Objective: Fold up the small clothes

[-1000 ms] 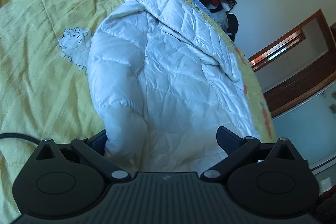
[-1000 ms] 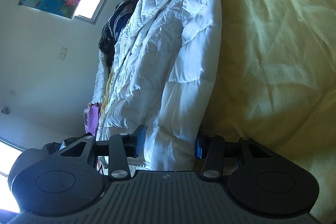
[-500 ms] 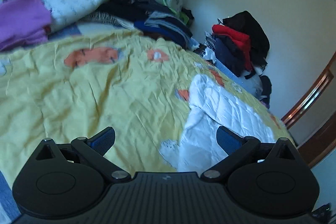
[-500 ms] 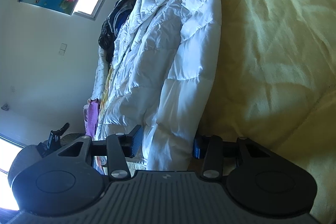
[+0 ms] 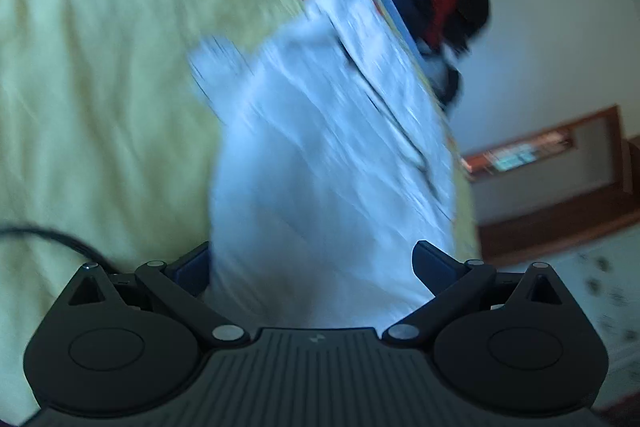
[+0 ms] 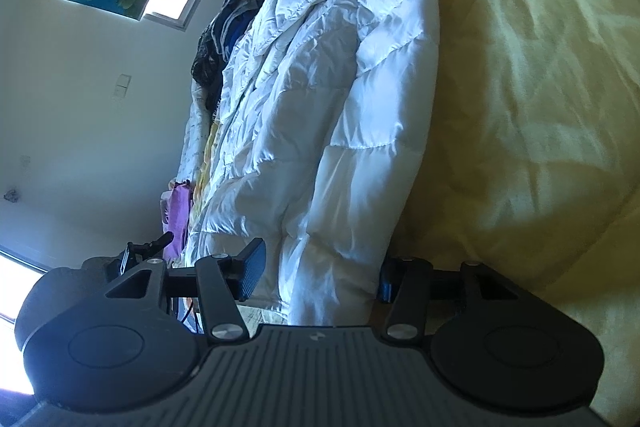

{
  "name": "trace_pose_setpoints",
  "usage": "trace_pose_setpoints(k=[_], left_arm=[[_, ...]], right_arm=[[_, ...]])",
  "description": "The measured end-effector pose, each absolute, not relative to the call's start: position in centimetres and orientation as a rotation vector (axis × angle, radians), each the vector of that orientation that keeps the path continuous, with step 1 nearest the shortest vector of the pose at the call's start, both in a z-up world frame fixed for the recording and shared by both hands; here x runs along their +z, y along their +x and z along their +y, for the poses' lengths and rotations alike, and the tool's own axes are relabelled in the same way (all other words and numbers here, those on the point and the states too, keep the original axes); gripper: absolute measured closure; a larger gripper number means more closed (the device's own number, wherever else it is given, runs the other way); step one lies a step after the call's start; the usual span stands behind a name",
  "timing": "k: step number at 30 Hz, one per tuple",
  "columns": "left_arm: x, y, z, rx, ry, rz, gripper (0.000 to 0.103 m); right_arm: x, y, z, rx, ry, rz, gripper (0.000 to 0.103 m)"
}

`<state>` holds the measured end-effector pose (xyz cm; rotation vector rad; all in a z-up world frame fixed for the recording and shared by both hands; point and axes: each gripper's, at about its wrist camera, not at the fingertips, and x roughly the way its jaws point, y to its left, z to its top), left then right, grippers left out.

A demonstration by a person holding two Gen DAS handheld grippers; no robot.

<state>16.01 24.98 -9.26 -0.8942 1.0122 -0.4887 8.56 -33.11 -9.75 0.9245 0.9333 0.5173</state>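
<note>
Left wrist view, blurred: my left hand-held gripper (image 5: 310,267) gapes wide, the white puffer jacket (image 5: 320,167) stretching ahead between its fingers, unpinched, on the yellow bedspread (image 5: 100,87).

Right wrist view: my right hand-held gripper (image 6: 318,277) is opening, the jacket's edge between its fingers.

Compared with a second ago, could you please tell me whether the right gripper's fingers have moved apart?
Yes. The right gripper has its fingers wider around the white jacket; the left one now stands off the fabric, and the jaws are opening.
</note>
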Motion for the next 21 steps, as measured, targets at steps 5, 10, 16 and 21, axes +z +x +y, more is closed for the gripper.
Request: trace_pose_setpoints(k=[5,10,16,21], left_arm=[[-9.3,16.0,22.6,-0.51,-0.817,1.029,0.0],[-8.7,16.2,22.1,-0.521,-0.786,1.043,0.006],[-8.6,16.3,20.9,-0.441,-0.588,1.127,0.081],[-7.4,16.3,20.2,-0.443,-0.501,1.122,0.082]], right_arm=[[-9.7,8.5,-33.1,0.514,0.935,0.925,0.046],[-9.5,8.5,-32.8,0.513,0.893,0.957,0.054],[-9.8,7.8,-33.1,0.486,0.881,0.947,0.065],[-9.3,7.6,-32.0,0.49,0.796,0.929,0.088]])
